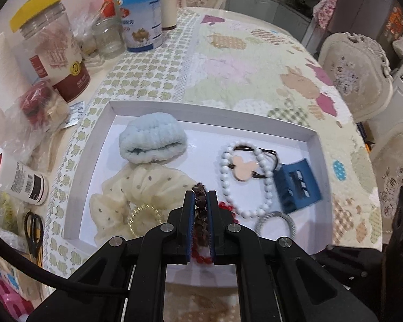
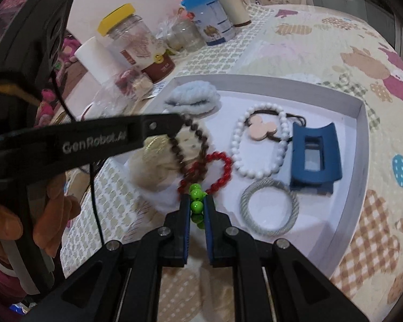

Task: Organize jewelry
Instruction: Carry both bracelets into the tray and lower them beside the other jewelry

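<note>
Tray [image 2: 362, 123] on the table: left gripper [image 1: 200, 201] clamped on a brown bead bracelet [image 2: 193, 131] hanging over the cream scrunchie [image 1: 137, 187], right gripper [image 2: 196, 204] pinched tight on a green bead bracelet [image 2: 195, 194] beside the red bracelet [image 2: 223, 166]

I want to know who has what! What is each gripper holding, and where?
Left gripper pinches the brown bead bracelet by a stretch of its loop. Right gripper pinches the green bead bracelet by a few beads.

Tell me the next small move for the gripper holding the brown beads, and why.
Probably lower and release: the left hand-held gripper is shut on the brown bead bracelet, which hangs over the white tray above the red bead bracelet. Shift toward bare tray floor first.
</note>
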A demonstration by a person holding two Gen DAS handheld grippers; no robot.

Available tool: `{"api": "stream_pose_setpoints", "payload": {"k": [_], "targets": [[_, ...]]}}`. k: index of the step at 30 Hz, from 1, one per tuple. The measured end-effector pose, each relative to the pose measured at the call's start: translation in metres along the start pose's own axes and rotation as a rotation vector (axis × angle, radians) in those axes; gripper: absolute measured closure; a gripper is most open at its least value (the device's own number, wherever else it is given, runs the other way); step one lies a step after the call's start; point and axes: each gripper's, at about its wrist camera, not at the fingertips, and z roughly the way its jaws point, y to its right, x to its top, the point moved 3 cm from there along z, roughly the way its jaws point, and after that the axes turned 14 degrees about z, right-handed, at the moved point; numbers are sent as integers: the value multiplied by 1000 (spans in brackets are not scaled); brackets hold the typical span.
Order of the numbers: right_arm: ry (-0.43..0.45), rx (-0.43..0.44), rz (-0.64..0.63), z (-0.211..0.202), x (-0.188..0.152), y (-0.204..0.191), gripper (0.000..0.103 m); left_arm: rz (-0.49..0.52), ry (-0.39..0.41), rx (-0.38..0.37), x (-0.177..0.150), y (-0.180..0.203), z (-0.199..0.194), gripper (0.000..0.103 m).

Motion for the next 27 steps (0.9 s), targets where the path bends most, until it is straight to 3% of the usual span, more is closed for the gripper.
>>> {"api": "stream_pose_setpoints", "payload": {"k": [12, 17, 21, 27], "targets": [[43, -65, 45, 15, 28, 35, 93, -84, -48, 40, -4, -34, 31, 103], [57, -104, 30, 14, 28, 36, 82, -104, -32, 25, -7, -35, 29, 103], [70, -117, 30, 7, 25, 36, 76, -113, -40, 25, -10, -35, 30, 86], [81, -136, 27, -1, 16, 33, 71, -92, -33, 25, -13, -28, 22, 84]]}}
